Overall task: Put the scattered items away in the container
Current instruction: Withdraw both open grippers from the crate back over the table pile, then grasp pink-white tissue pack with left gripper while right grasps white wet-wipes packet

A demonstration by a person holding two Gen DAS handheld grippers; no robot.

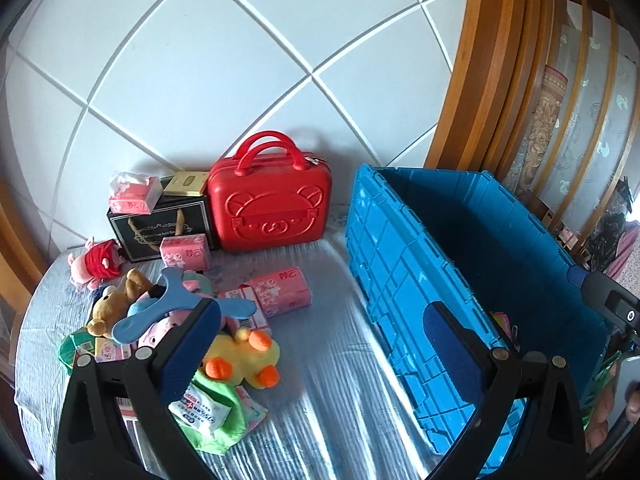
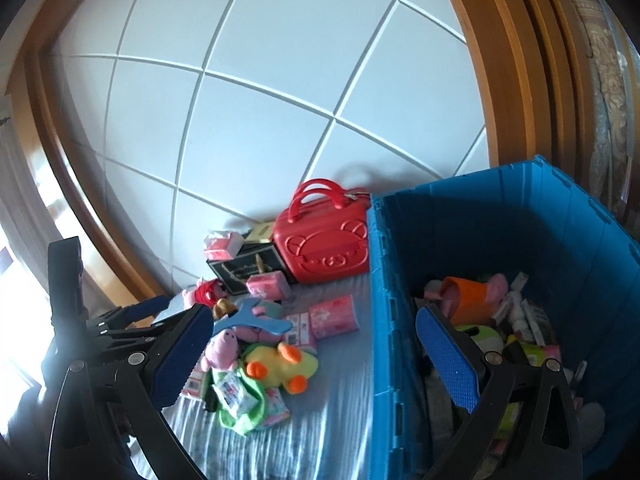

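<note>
Clutter sits heaped on the left of the striped bed cover (image 1: 320, 360), and I see my left hand-held gripper (image 1: 324, 344) spread wide with nothing between its blue pads. My right hand-held gripper (image 2: 312, 356) is just as wide apart and empty, its right finger over the blue crate (image 2: 500, 240), its left finger beside the pile. The crate stands on the right side of the cover; inside it lie an orange cup (image 2: 472, 300), a pink plush and mixed packets I cannot make out. Outside, the heap holds a yellow duck plush (image 1: 244, 356), a blue slingshot-shaped toy (image 1: 176, 304) lying across a brown teddy bear (image 1: 112, 304), a green cloth (image 1: 216, 420) with a white wipes packet (image 1: 200, 408) on it, and pink tissue packs (image 1: 282, 294) just beside. A red bear-face case (image 1: 272, 204) stands upright against the white panelled wall (image 1: 200, 60), touching a black gift bag (image 1: 160, 228) to its left. Near that bag lies a small pink and red plush (image 1: 96, 264)
</note>
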